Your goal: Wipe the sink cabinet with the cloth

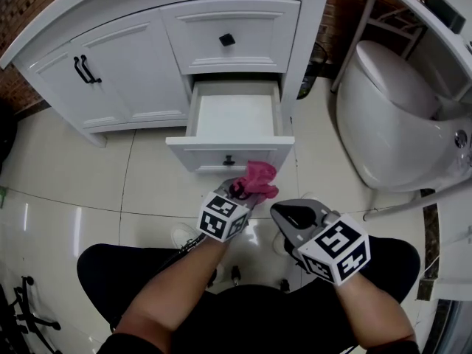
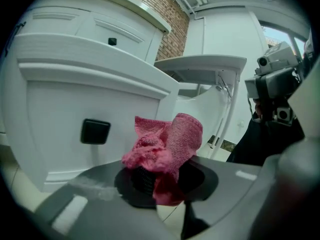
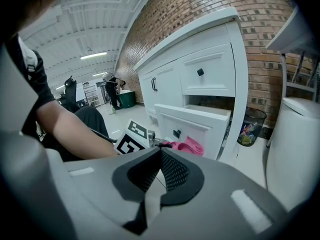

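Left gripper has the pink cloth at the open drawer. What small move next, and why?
Probably ease the left gripper forward until the crumpled pink knit cloth presses the open drawer's white front panel: the cloth is clamped in its jaws and appears just short of it.

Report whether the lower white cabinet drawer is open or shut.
Open: the lower white drawer is pulled out from the white sink cabinet, its empty inside showing.
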